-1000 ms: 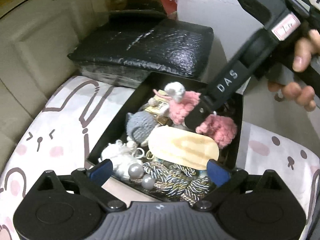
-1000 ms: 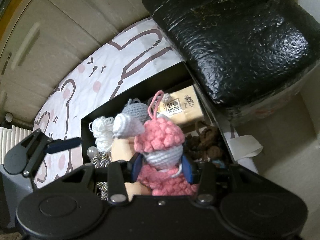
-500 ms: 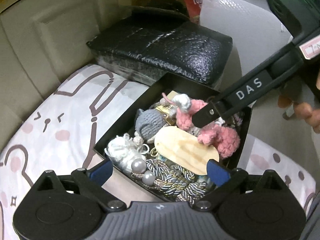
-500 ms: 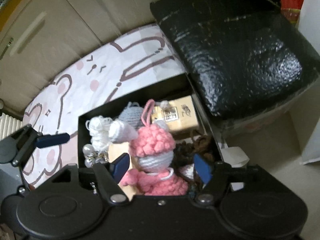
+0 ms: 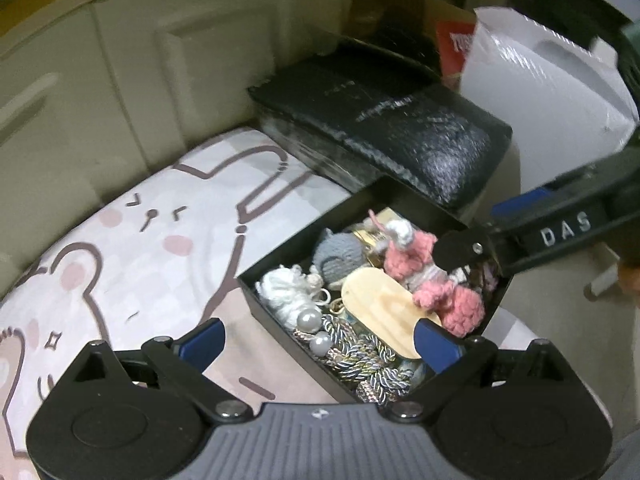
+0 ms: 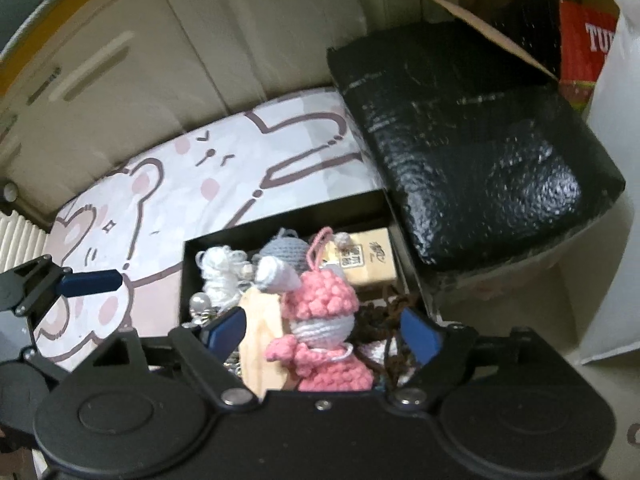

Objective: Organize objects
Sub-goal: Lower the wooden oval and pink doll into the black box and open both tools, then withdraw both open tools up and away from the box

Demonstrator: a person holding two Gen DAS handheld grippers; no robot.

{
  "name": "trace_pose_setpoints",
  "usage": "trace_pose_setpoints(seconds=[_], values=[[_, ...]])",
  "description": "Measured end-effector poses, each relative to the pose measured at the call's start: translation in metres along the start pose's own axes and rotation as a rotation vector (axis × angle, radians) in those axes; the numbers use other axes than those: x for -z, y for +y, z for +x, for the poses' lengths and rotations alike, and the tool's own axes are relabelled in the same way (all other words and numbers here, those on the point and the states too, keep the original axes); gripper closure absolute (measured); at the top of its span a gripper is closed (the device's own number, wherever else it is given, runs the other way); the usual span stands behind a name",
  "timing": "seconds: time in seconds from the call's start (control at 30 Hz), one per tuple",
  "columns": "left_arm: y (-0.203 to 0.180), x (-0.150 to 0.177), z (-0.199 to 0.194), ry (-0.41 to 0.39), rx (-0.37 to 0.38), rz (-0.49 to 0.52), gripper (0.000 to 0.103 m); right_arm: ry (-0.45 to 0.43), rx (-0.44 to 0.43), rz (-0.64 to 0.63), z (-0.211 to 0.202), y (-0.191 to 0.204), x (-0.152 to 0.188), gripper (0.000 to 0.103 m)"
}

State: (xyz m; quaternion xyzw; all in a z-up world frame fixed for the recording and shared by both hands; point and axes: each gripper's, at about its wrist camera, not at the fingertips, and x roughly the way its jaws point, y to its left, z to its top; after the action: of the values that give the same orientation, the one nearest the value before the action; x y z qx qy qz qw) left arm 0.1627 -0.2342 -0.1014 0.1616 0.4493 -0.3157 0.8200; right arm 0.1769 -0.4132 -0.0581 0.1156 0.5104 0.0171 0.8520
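Observation:
A black open box [image 5: 272,316] [image 6: 240,240] sits on a bunny-print cloth and holds several trinkets. A pink crochet doll [image 5: 408,252] [image 6: 320,300] lies on a pale wooden oval tag [image 5: 380,308], beside a grey crochet ball [image 5: 338,256], white yarn [image 5: 284,292], pearls [image 5: 308,318] and braided cord [image 5: 360,356]. My right gripper [image 6: 322,328] [image 5: 478,228] hovers over the doll. Its jaws are opening and the pads stand clear of the doll's sides. My left gripper [image 5: 320,340] is open above the box's near end, gripping nothing.
A black bubble-wrap package [image 5: 392,128] [image 6: 480,152] lies just behind the box. A white bag [image 5: 540,92] and a red carton [image 6: 580,48] stand at the right. Cream cabinet doors [image 5: 120,80] close the far side. The bunny cloth [image 5: 160,248] spreads to the left.
The right gripper was shut on the pink doll; its jaws have spread and the doll now lies free in the box. Both grippers have lifted and pulled back, so the box looks smaller.

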Motion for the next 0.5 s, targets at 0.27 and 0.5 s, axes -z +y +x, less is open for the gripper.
trace_pose_setpoints(seconds=[0.27,0.5], values=[[0.002,0.003,-0.042,-0.047,-0.055,-0.092,0.002,-0.065,0.03,-0.063,-0.039,0.014,0.004,0.004],[-0.009,0.014,-0.075,-0.065,-0.135,-0.172,0.002,-0.105,0.053,-0.082,-0.07,0.023,0.016,0.004]])
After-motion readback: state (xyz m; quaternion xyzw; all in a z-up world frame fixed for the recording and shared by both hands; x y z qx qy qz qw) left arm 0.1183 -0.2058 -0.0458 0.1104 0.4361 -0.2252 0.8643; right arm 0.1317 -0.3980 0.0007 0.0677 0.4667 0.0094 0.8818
